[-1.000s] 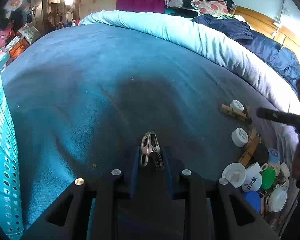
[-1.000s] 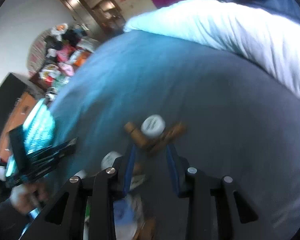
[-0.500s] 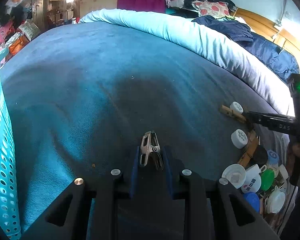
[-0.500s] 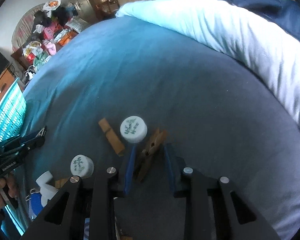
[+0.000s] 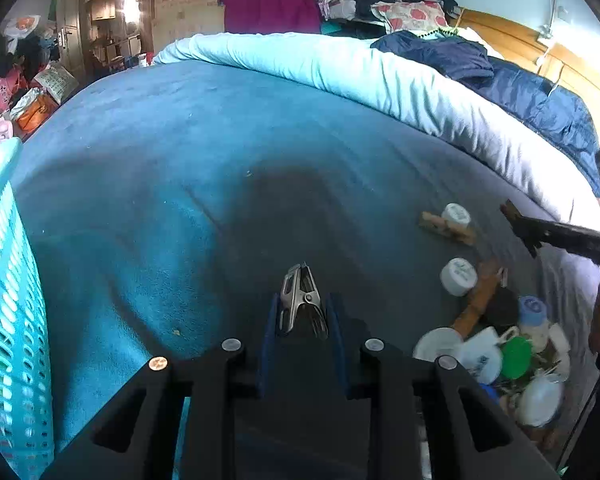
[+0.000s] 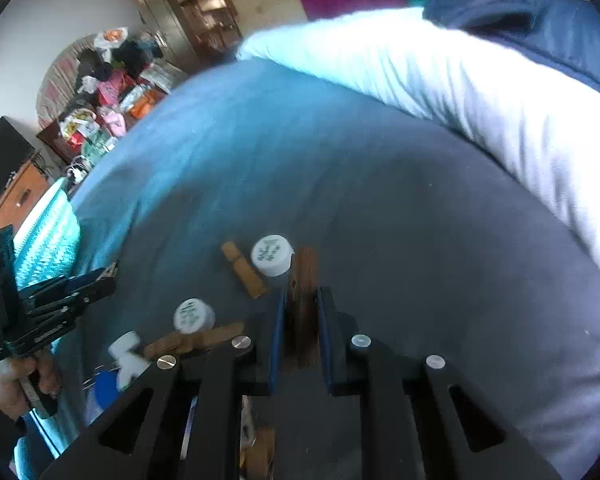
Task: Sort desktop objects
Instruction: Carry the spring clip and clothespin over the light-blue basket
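Note:
My left gripper (image 5: 302, 312) is shut on a metal clip (image 5: 302, 306) and holds it above the blue bedspread (image 5: 180, 160). My right gripper (image 6: 302, 312) is shut on a brown wooden clothespin (image 6: 304, 304), lifted off the bed; it also shows at the right of the left wrist view (image 5: 512, 214). Below lie a white bottle cap (image 6: 272, 254), a second wooden clothespin (image 6: 244, 270) and another white cap (image 6: 193, 315). A pile of caps and pegs (image 5: 500, 344) lies at the right.
A turquoise perforated basket (image 5: 8, 304) stands at the left edge of the bed; it also shows in the right wrist view (image 6: 48, 236). A pale rolled duvet (image 5: 380, 80) and a dark blue quilt (image 5: 540, 100) lie across the far side.
My right gripper has closed on the wooden clothespin next to the white cap and lifted it off the bed. My left gripper keeps the metal clip and has risen slightly.

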